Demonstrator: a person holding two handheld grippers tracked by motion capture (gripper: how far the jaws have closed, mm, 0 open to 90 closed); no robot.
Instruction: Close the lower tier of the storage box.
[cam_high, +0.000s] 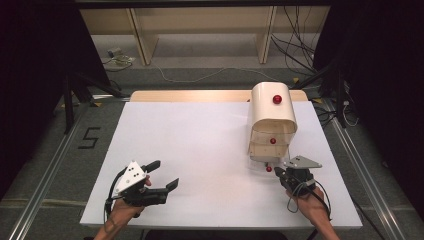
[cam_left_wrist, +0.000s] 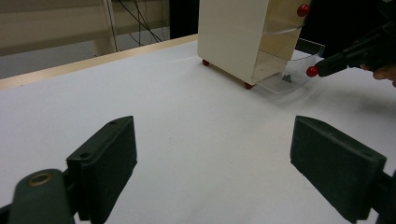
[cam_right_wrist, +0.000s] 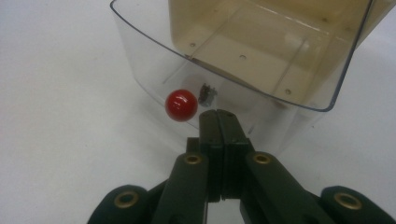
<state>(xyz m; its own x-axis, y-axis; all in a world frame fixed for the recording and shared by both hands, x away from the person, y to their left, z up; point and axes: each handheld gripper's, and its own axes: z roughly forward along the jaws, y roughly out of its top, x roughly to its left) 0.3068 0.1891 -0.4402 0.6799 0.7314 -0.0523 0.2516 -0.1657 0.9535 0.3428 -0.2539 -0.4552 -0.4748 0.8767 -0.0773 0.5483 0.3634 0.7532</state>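
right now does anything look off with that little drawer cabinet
The bottom clear drawer of the cream cabinet stands pulled out, with a small dark item inside. The shut right gripper sits beside its red knob, not on it.

A single mark can be read: a large black numeral 5 (cam_high: 88, 138), made of dark tape strips, on the grey floor (cam_high: 50, 150) to the left of the white table (cam_high: 200, 150) in the high view. No other text, label or brand is legible on the cream drawer cabinet (cam_high: 271, 120) or the grippers.
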